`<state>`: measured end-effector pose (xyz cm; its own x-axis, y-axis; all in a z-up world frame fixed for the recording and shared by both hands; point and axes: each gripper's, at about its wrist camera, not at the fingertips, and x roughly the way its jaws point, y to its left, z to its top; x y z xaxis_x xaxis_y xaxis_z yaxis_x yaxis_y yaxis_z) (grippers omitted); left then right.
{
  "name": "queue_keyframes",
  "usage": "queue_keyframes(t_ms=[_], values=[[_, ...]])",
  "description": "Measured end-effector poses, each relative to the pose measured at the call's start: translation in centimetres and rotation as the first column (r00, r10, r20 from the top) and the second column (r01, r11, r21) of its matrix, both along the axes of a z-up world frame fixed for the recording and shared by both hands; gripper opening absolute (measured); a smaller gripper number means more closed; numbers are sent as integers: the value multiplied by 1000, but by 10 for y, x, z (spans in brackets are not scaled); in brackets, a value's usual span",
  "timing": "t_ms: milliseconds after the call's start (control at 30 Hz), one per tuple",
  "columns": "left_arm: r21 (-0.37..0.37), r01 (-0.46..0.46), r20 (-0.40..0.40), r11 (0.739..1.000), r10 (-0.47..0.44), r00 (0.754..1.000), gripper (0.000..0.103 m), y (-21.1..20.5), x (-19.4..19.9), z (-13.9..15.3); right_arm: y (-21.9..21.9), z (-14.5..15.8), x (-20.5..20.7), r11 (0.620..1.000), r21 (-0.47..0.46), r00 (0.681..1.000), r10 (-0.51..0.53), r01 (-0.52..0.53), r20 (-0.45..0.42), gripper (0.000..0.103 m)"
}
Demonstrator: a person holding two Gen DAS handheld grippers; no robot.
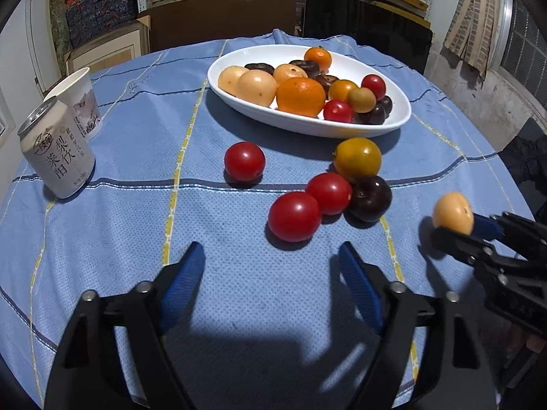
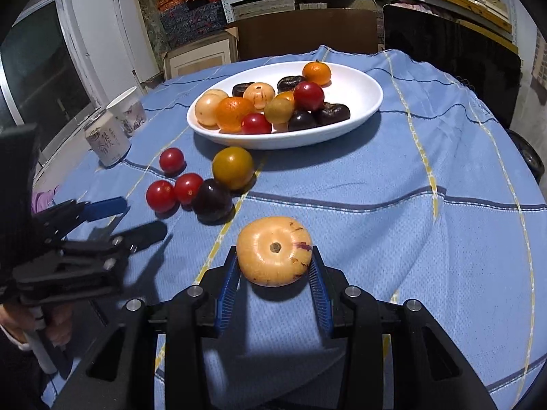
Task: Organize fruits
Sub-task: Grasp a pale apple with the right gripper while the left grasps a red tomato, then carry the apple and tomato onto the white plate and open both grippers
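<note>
Five loose fruits lie on the blue-clothed table (image 1: 112, 225) before a white dish (image 1: 393, 126) piled with more: three tomatoes, one (image 1: 244, 161) apart to the left and two (image 1: 294, 216) touching, a yellow fruit (image 1: 357, 159) and a dark plum (image 1: 370, 198) against them. The right hand-held gripper (image 2: 275, 273) clamps a pale orange fruit (image 2: 274, 250) between its blue pads, low over the cloth near the table's front. The left hand-held gripper (image 1: 271, 266) hangs empty, fingers spread wide, just short of the tomatoes. A can (image 1: 56, 150) and paper cup (image 1: 80, 100) stand at far left.
</note>
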<state>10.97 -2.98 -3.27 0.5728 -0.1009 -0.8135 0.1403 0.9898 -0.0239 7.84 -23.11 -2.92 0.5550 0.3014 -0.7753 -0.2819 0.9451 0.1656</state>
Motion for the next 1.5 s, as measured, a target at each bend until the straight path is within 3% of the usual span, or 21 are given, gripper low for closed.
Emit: queue_keyframes(t_ms=[167, 267, 333, 567, 733, 1067, 1300, 1500], values=[[32, -28, -1, 999, 28, 1000, 65, -4, 19, 2, -2, 7, -4, 998, 51, 1000, 23, -24, 17, 41], [45, -10, -3, 999, 11, 1000, 51, -8, 22, 1, -2, 6, -2, 999, 50, 1000, 19, -20, 11, 41], [48, 15, 5, 999, -15, 1000, 29, -12, 20, 2, -4, 6, -2, 999, 52, 1000, 17, -18, 12, 41], [-8, -12, -16, 1000, 12, 1000, 29, 1, 8, 6, -3, 8, -4, 998, 56, 999, 26, -28, 28, 41], [-36, -15, 13, 999, 16, 1000, 29, 11, -11, 20, -3, 11, -5, 997, 70, 998, 30, -34, 48, 41], [-78, 51, 58, 996, -47, 997, 29, 8, -28, 53, -4, 38, -10, 992, 123, 994, 19, -32, 104, 40], [-66, 120, 109, 991, -113, 988, 29, -15, 1, 80, 1, 73, 11, 995, 81, 984, 40, -55, 172, 40], [-67, 124, 116, 990, -116, 986, 29, -25, 65, 86, 3, 85, 64, 996, 70, 981, 36, -50, 188, 40]])
